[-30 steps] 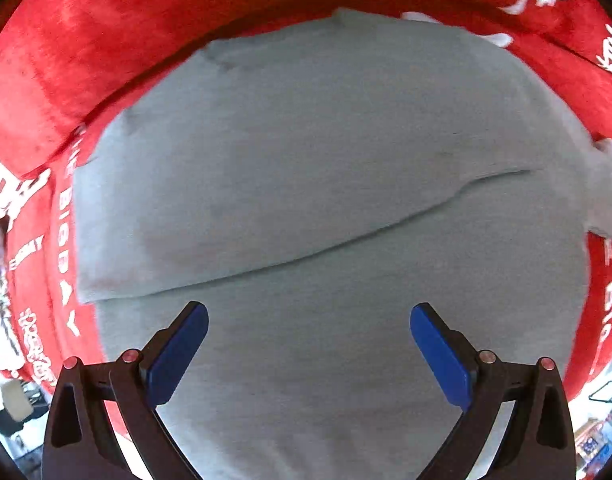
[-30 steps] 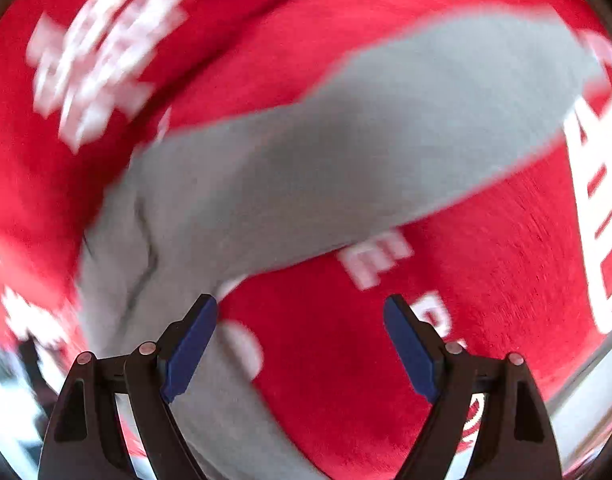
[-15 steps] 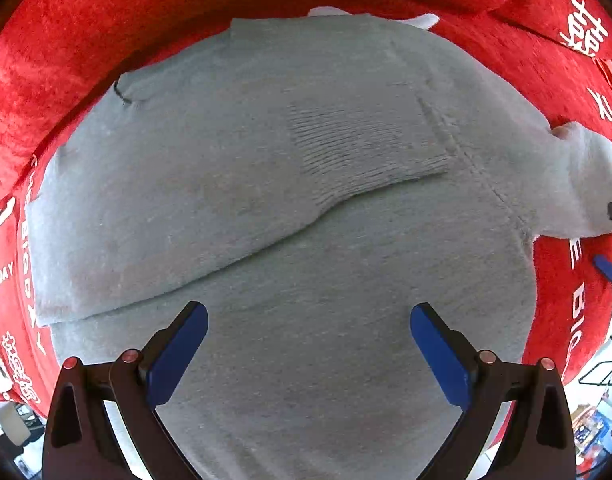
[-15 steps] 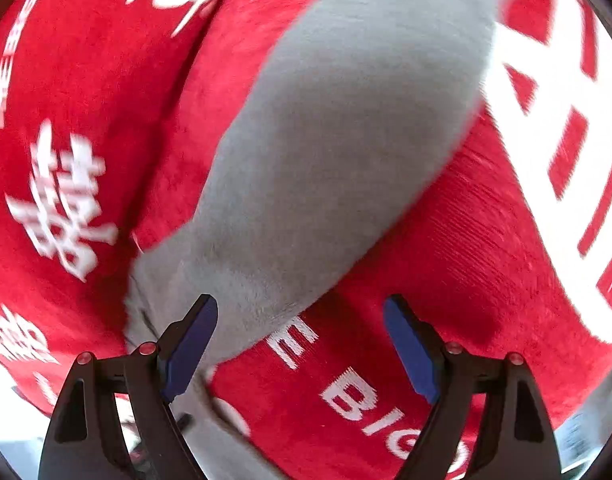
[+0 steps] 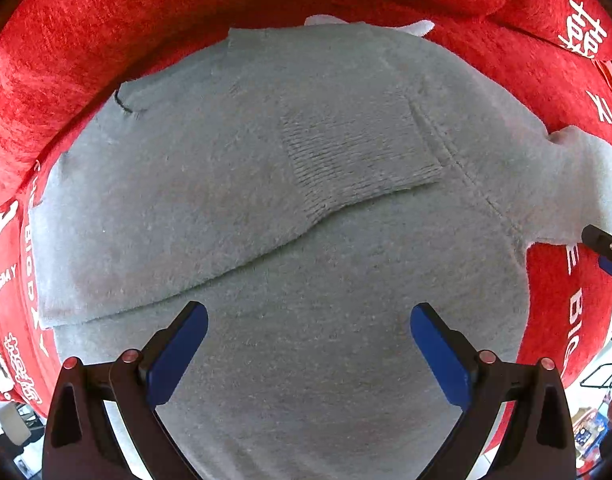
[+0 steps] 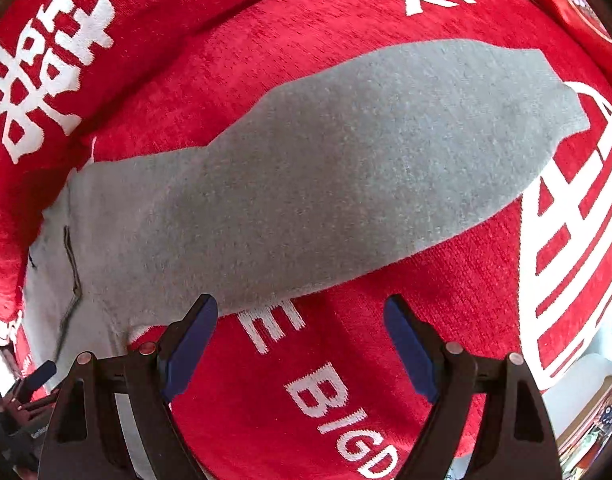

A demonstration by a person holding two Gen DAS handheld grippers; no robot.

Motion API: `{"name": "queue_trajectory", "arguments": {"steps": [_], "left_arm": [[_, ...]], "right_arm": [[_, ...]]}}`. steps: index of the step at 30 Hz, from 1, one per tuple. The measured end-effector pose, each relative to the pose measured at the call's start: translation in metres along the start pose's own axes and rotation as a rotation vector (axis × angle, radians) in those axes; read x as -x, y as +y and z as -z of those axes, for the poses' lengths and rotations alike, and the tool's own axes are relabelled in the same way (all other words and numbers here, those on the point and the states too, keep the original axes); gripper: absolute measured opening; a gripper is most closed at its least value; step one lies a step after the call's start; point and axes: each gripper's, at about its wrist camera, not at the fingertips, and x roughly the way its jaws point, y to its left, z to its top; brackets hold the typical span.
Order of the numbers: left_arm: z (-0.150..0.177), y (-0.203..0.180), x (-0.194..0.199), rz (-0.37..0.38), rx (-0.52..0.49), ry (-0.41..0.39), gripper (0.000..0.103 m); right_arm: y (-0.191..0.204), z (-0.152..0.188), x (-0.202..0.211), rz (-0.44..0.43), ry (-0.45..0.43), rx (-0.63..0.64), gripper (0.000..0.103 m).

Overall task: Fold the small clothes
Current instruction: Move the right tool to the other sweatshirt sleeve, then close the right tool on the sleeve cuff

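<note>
The grey knit sweater (image 5: 306, 240) lay flat on the red blanket (image 5: 106, 40), its body under the left hand-held gripper (image 5: 308, 354) and one sleeve (image 6: 326, 184) stretched just ahead of the right hand-held gripper (image 6: 300, 344). Soft, light and floppy, it seemed best pinched at the sleeve's cuff. Both sets of jaws stood wide apart, holding nothing; no containers showed.

Both views bright, evenly lit, daylight-like; no hard shadows. Strong fisheye bulge, black vignette at the corners. Left wrist view: sharp; knit texture of the grey sweater (image 5: 306, 240) crisp at centre, a faint soft shadow under its folded edge. Overexposed white patches at 4 and 8 o'clock. Right wrist view: sharp at centre, white lettering on the red cloth (image 6: 446, 300) stretched and smeared toward 3 o'clock; glare at 4 o'clock.
</note>
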Motion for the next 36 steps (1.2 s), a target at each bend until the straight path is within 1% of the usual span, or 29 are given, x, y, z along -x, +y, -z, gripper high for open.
{"name": "queue_trajectory", "arguments": {"steps": [1, 2, 7, 8, 13, 16, 18, 19, 21, 22, 23, 24, 27, 30, 32, 33, 34, 35, 36], "left_arm": [[-0.001, -0.002, 0.0, 0.001, 0.001, 0.0, 0.102], [-0.009, 0.007, -0.001, 0.003, -0.001, 0.002, 0.102], [-0.014, 0.011, -0.002, 0.001, -0.014, 0.005, 0.102], [-0.015, 0.011, -0.003, 0.0, -0.015, 0.004, 0.102], [-0.016, 0.007, -0.004, -0.001, -0.009, 0.006, 0.102], [-0.017, 0.006, -0.004, -0.003, -0.013, 0.007, 0.102], [-0.017, 0.005, -0.005, -0.006, -0.017, 0.008, 0.102], [-0.017, 0.004, -0.005, -0.012, -0.022, 0.01, 0.102], [-0.018, 0.005, -0.008, -0.017, -0.02, 0.01, 0.102], [-0.019, 0.006, -0.009, -0.016, -0.013, 0.011, 0.102], [-0.019, 0.007, -0.01, -0.015, -0.008, 0.012, 0.102], [-0.02, 0.008, -0.011, -0.013, -0.001, 0.015, 0.102], [-0.022, 0.009, -0.013, -0.013, 0.007, 0.016, 0.102], [-0.023, 0.011, -0.011, -0.016, 0.014, 0.001, 0.102], [-0.024, 0.014, -0.008, -0.022, 0.029, -0.021, 0.102], [-0.026, 0.016, -0.007, -0.025, 0.04, -0.03, 0.102], [-0.027, 0.02, -0.005, -0.03, 0.058, -0.043, 0.102], [-0.029, 0.022, -0.004, -0.033, 0.071, -0.049, 0.102], [-0.031, 0.026, -0.003, -0.038, 0.089, -0.055, 0.102]], "right_arm": [[-0.001, 0.0, 0.0, 0.006, 0.001, -0.002, 0.087], [-0.002, 0.0, 0.0, 0.01, 0.003, -0.003, 0.087], [-0.006, 0.002, -0.002, 0.019, 0.008, -0.01, 0.087], [-0.001, -0.005, -0.003, 0.02, 0.009, -0.012, 0.087], [-0.003, -0.008, -0.002, 0.05, 0.015, -0.001, 0.087], [-0.002, -0.005, 0.0, 0.048, 0.016, -0.01, 0.087], [-0.008, -0.006, 0.0, 0.014, 0.013, -0.043, 0.087], [-0.015, -0.006, 0.0, -0.026, 0.01, -0.081, 0.087], [-0.034, -0.002, 0.003, -0.149, -0.021, -0.199, 0.088], [-0.04, -0.001, 0.004, -0.185, -0.03, -0.233, 0.088], [-0.054, 0.001, 0.003, -0.288, -0.046, -0.318, 0.088], [-0.064, 0.002, 0.001, -0.353, -0.05, -0.374, 0.088], [-0.079, -0.001, -0.004, -0.488, -0.073, -0.485, 0.088], [-0.083, -0.01, -0.005, -0.539, -0.105, -0.524, 0.088], [-0.084, -0.016, -0.003, -0.556, -0.124, -0.539, 0.088], [-0.086, -0.021, -0.002, -0.568, -0.143, -0.567, 0.088], [-0.089, -0.025, -0.001, -0.579, -0.153, -0.597, 0.086], [-0.092, -0.019, 0.0, -0.585, -0.156, -0.612, 0.082], [-0.096, -0.021, -0.001, -0.595, -0.16, -0.654, 0.057]]}}
